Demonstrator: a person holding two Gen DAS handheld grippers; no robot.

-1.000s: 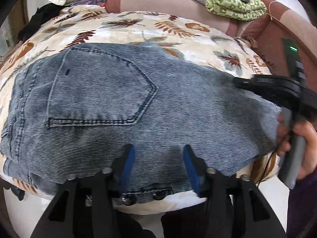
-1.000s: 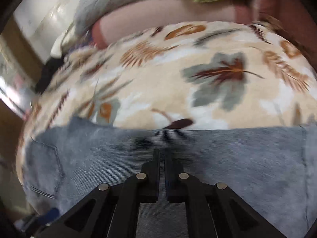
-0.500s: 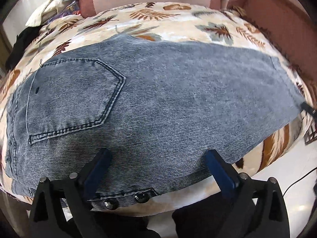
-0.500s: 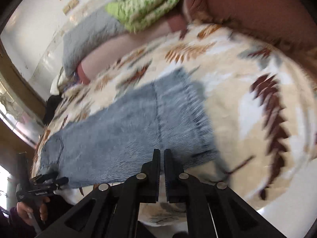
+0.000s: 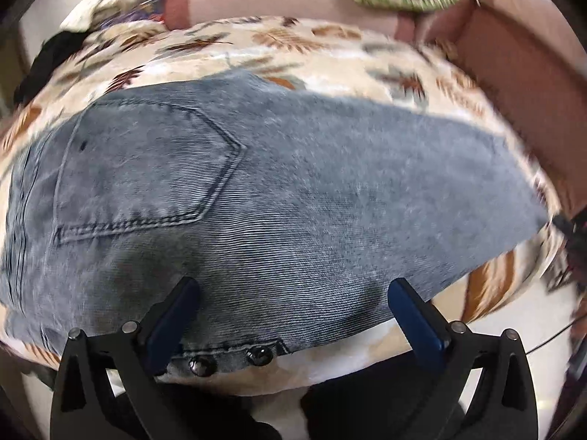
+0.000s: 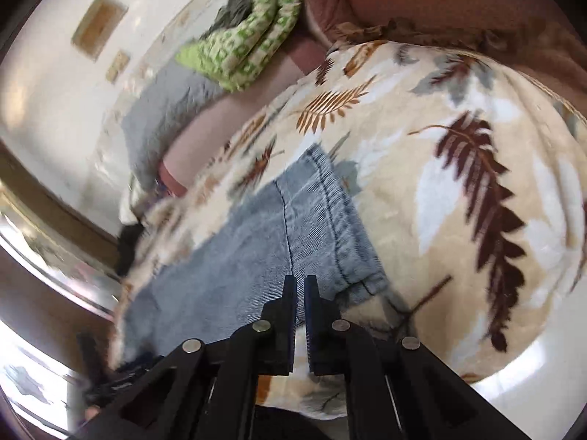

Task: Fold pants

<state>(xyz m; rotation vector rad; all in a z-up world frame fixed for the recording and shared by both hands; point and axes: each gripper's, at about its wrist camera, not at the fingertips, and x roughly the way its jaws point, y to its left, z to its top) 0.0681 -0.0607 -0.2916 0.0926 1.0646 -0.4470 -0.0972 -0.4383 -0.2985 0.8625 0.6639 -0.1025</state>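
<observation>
Pants [image 5: 293, 198] (light blue denim, folded lengthwise) lie flat on a leaf-print blanket [image 5: 330, 51], waist end toward the left of the left wrist view, leg running off to the right.

Left gripper [image 5: 293, 293]: jaws have just been opening and now stand wide apart. The blue pads [image 5: 176, 315] sit over the near edge of the pants, by the waistband, with denim showing between them; neither pad presses on the cloth, so nothing is held. Two dark rivet buttons [image 5: 231, 361] on the fly edge lie just below the gap between the fingers. A back pocket [image 5: 146, 168] faces up, beyond and left of the left pad.

Right gripper [image 6: 300, 286]: jaws together, only a thin slit between them, no cloth in it. The tips hover above the leg end of the pants [image 6: 286, 242], close to the hem [image 6: 341, 227], which lies just beyond and right of the tips. Contact with the cloth cannot be told.

Background: a green patterned cloth [image 6: 253, 36] and a grey cloth [image 6: 165, 117] piled on the far side of the blanket.
</observation>
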